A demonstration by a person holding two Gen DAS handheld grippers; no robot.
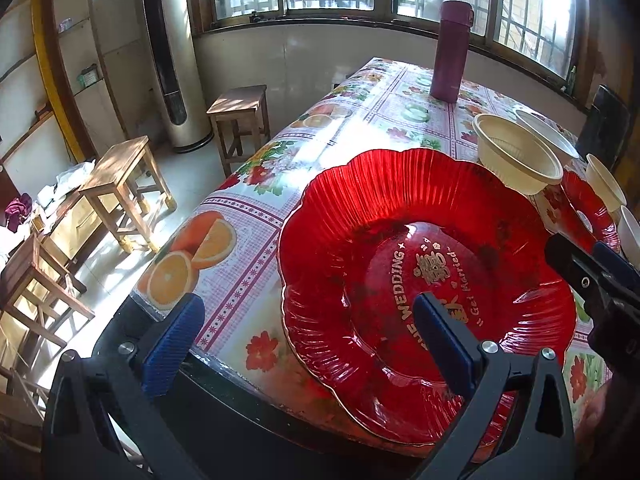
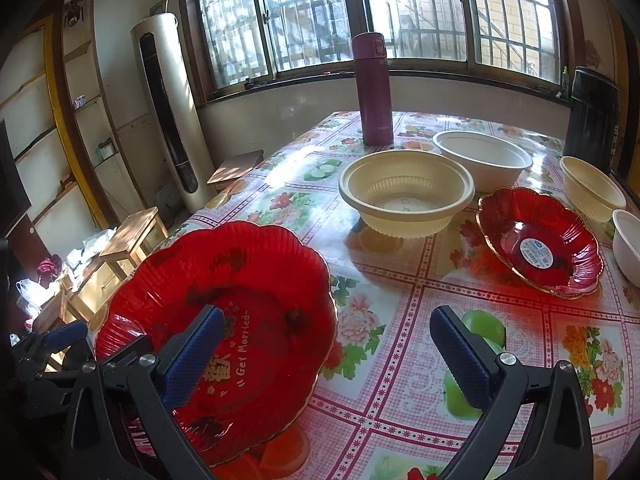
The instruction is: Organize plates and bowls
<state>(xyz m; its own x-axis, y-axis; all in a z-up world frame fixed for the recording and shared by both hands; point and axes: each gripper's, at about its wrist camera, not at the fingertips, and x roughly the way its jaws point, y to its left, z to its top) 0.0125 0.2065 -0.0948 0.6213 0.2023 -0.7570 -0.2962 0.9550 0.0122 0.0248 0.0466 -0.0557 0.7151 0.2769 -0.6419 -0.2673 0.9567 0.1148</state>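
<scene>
The large plate (image 2: 216,320) is set at the table (image 2: 400,280) edge. Behind it, to the right, a bowl (image 2: 406,194) is placed; the small plate (image 2: 538,240) lies right of that bowl, the flask (image 2: 374,90) behind it.

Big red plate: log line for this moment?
left tool open | right tool open | big red plate on table, ungrasped | small red plate apart

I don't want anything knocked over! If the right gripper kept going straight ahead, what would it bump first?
Probably the cream bowl. The right gripper is open over bare tablecloth, and the bowl sits ahead between its fingers. Depth is hard to judge; angled downward, it would meet the cloth first.
</scene>
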